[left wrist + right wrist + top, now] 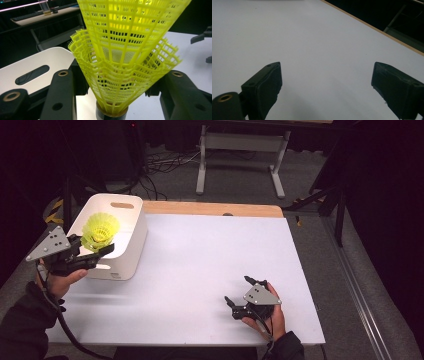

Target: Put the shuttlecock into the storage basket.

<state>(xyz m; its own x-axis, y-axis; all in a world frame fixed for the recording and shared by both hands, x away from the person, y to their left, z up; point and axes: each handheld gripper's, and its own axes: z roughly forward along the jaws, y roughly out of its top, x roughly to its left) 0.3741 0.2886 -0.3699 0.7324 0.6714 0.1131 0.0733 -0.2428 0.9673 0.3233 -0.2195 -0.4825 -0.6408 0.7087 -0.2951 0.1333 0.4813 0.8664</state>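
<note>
A yellow plastic shuttlecock hangs over the near left part of a white bin, with my left gripper shut on its skirt. In the left gripper view the shuttlecock looks like two nested mesh skirts above a dark-banded cork, and a black jaw presses in on each side. The left gripper is above the bin's rim. My right gripper rests low at the table's front right, open. The right gripper has nothing between its jaws, just white tabletop.
The white tabletop has a wooden strip along its far edge. The bin has a handle slot in its far wall. Beyond the table stand a grey desk frame and floor cables.
</note>
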